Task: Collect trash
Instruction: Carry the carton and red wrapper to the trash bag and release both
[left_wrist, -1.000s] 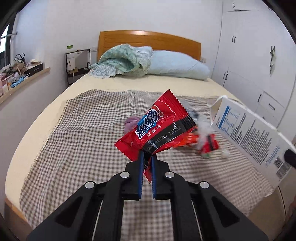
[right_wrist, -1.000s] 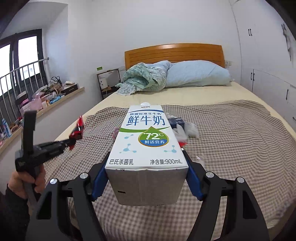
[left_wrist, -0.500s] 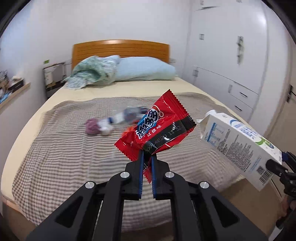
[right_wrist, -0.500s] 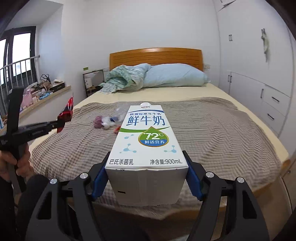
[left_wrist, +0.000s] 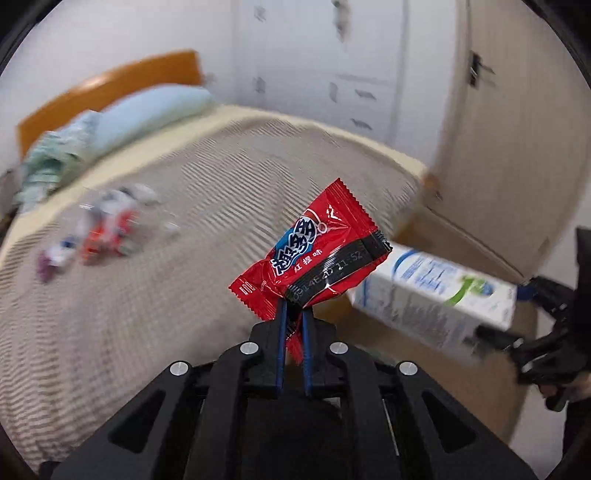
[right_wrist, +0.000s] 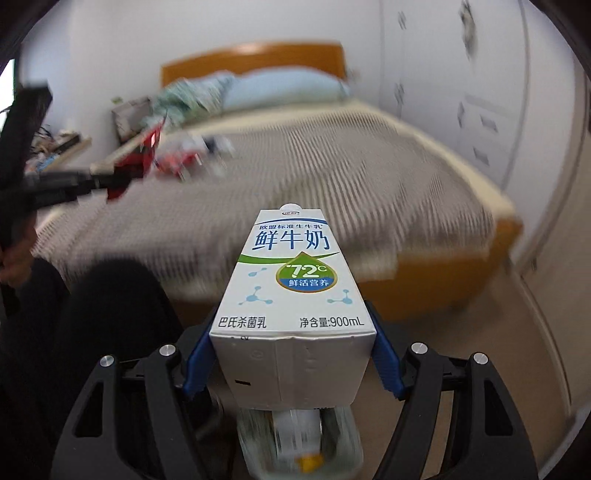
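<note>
The right gripper (right_wrist: 293, 363) clamps a white 900mL milk carton (right_wrist: 295, 291) between its blue pads. Beyond lies a blurred bed (right_wrist: 295, 177); at left, the left gripper (right_wrist: 122, 177) pinches a red wrapper (right_wrist: 142, 158).

White walls; wood-framed bed (right_wrist: 424, 291), checked blanket (right_wrist: 332, 173), blue pillow (left_wrist: 155, 110); white wardrobe (left_wrist: 314, 74).
</note>
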